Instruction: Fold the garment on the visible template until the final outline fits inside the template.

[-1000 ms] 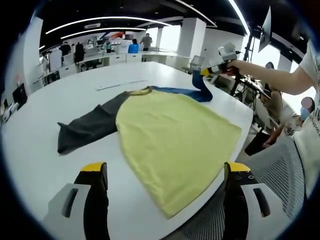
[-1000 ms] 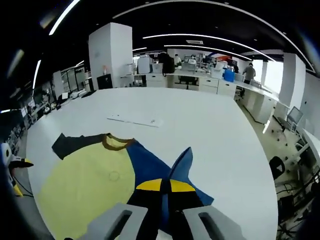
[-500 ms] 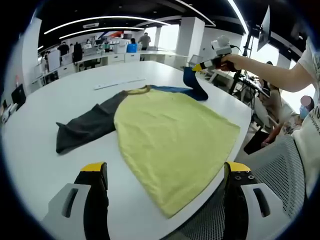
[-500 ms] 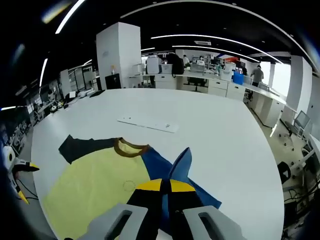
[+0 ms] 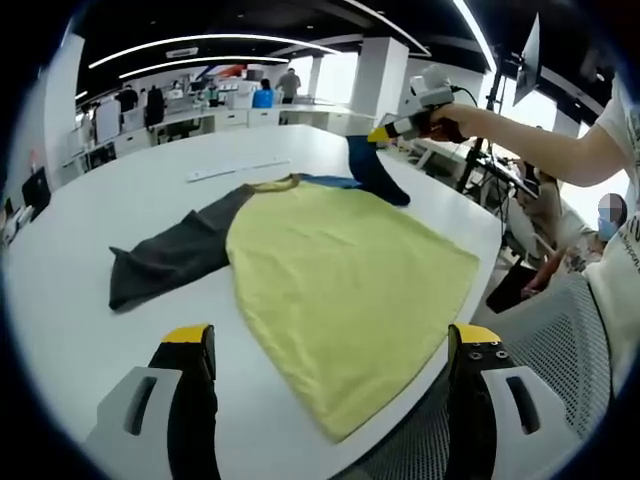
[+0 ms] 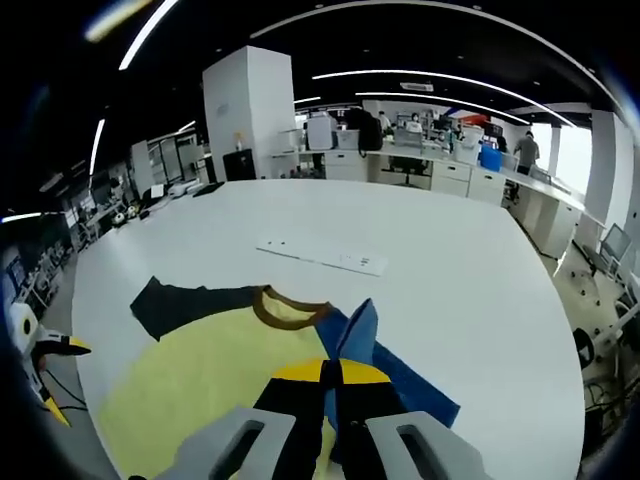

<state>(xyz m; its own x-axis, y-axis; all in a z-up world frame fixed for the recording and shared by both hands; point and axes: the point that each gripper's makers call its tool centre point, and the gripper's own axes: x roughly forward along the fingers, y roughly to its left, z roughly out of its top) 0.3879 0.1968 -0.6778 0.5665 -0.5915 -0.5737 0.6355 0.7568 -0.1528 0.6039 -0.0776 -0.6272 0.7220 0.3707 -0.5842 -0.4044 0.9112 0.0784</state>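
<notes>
A yellow shirt (image 5: 340, 280) with a brown collar lies flat on the white table (image 5: 110, 215). Its dark grey sleeve (image 5: 165, 255) stretches out to the left. My right gripper (image 5: 385, 131), held by a person's hand, is shut on the blue sleeve (image 5: 368, 172) and lifts it above the shirt's far corner. In the right gripper view the blue sleeve (image 6: 355, 335) rises between the shut jaws of the right gripper (image 6: 331, 372), over the shirt (image 6: 215, 385) and its collar (image 6: 288, 308). My left gripper (image 5: 325, 350) stands open near the hem, with nothing in it.
A thin white strip (image 6: 322, 258) lies on the table beyond the collar. A mesh chair (image 5: 540, 340) stands at the table's near right edge. Desks and people fill the far office. The other gripper (image 6: 45, 360) shows at the left edge of the right gripper view.
My right gripper has carried the blue sleeve inward, toward the collar and over the shirt. The left gripper has stayed in place, open.
</notes>
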